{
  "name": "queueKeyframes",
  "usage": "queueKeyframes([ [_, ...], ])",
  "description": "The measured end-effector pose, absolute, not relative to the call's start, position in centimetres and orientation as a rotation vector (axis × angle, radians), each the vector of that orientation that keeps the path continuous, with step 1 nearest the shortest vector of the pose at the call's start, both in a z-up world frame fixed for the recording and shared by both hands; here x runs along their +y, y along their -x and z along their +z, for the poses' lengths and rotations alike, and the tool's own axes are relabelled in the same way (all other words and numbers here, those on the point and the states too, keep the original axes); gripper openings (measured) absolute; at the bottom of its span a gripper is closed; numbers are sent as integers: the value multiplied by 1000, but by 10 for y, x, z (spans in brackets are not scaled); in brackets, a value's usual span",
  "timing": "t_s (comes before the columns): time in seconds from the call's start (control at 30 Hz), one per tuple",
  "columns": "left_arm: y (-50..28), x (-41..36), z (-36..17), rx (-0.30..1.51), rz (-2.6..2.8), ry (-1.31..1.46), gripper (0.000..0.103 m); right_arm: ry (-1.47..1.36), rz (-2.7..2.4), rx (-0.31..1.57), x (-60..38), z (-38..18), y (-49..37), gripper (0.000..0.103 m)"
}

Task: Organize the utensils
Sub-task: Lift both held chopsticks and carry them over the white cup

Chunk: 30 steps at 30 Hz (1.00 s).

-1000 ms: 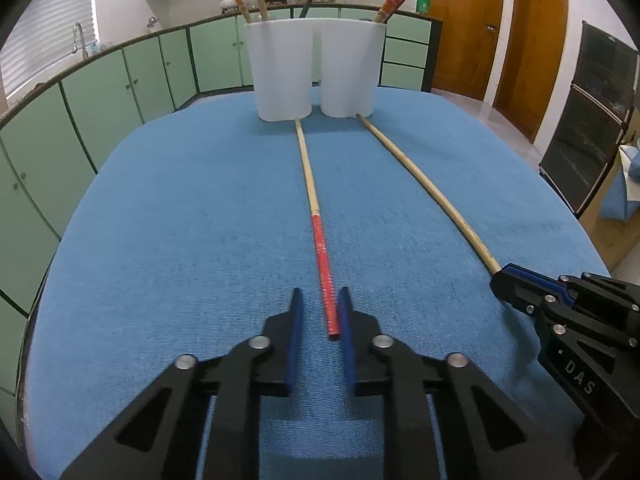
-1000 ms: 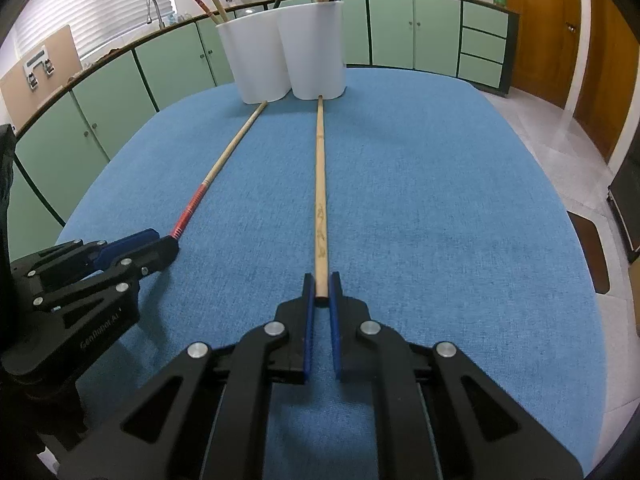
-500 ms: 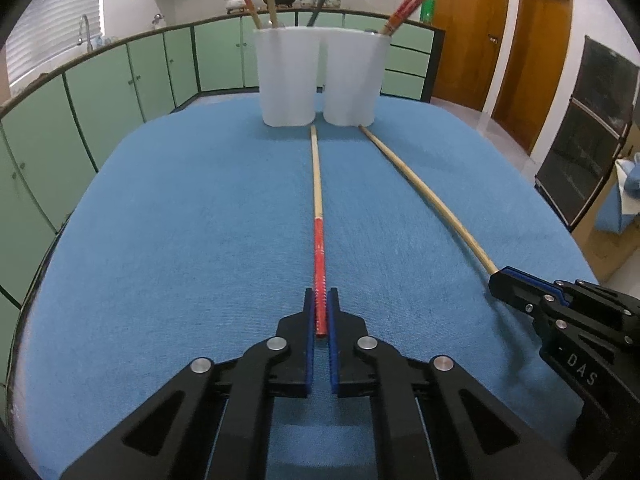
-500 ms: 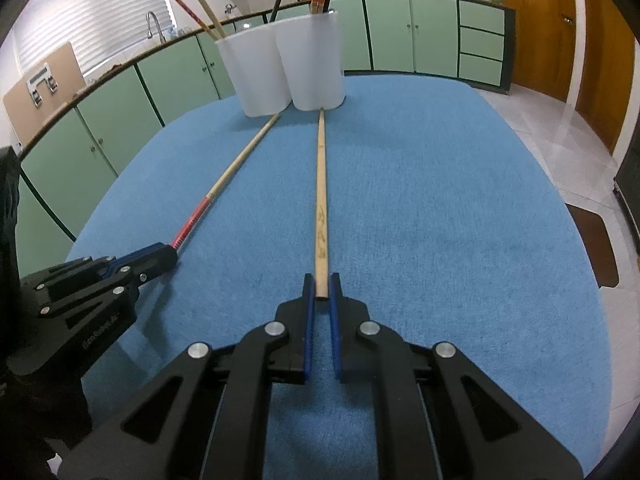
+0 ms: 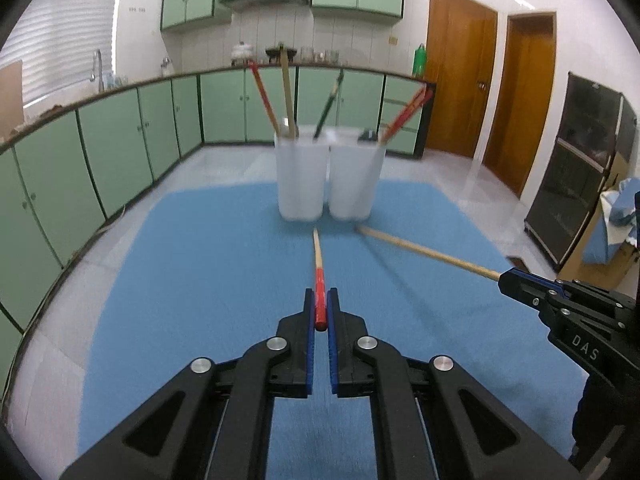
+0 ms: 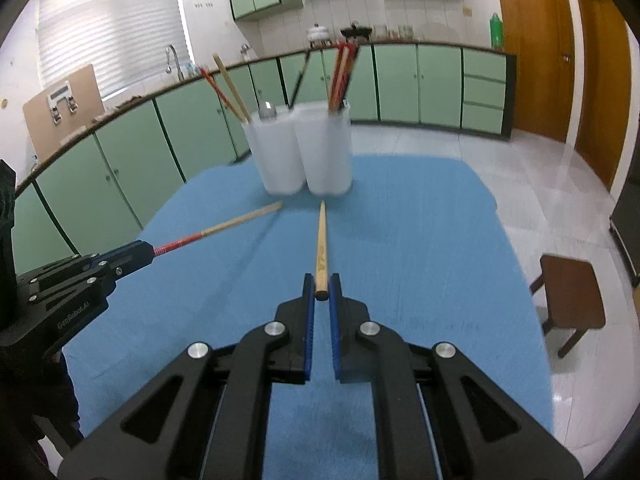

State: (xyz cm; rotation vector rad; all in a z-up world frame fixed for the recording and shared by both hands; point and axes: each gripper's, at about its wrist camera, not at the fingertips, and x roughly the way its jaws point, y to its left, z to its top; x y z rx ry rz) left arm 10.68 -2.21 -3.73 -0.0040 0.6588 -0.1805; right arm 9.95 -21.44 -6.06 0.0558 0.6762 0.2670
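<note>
Two chopsticks, both off the blue cloth point(image 5: 192, 280) now. A second ago they lay flat on it with my jaws around their near ends; now each one hangs in the air from my grip, tip pointing at the cups. My left gripper point(image 5: 320, 312) is clamped on the red end of the red-handled chopstick point(image 5: 319, 268); its jaws stood a bit apart a second ago and have since closed on it. My right gripper point(image 6: 321, 294) is clamped on the butt of the plain wooden chopstick point(image 6: 321, 248), jaws tight, same as before. In the left wrist view the right gripper sits off to the right with its stick running toward the cups; in the right wrist view the left one sits off to the left likewise.

Ahead: two white cups point(image 5: 328, 176) touching side by side at the far end of the cloth, already holding other chopsticks and what looks like a spoon. Both views are blurred. Green cabinets point(image 5: 120, 140) and wooden doors point(image 5: 460, 72) behind.

My read: pickup done on both sides, drop-in not yet. Next is carrying each tip over a cup rim. Risk: end grip on long sticks, so they may swing.
</note>
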Motion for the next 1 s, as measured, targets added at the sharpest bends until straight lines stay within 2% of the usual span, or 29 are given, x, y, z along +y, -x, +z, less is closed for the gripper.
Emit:
queueKeyframes([
  [0.4, -129, -19, 36, 513, -246, -11, 6, -17, 346, 548, -213, 20, -123, 6],
  [0.67, -158, -26, 60, 489, -297, -34, 6, -10, 405, 558, -209, 54, -158, 6],
  [1.0, -190, -28, 101, 411, -324, -48, 6, -24, 431, 469, -210, 118, -202, 6],
])
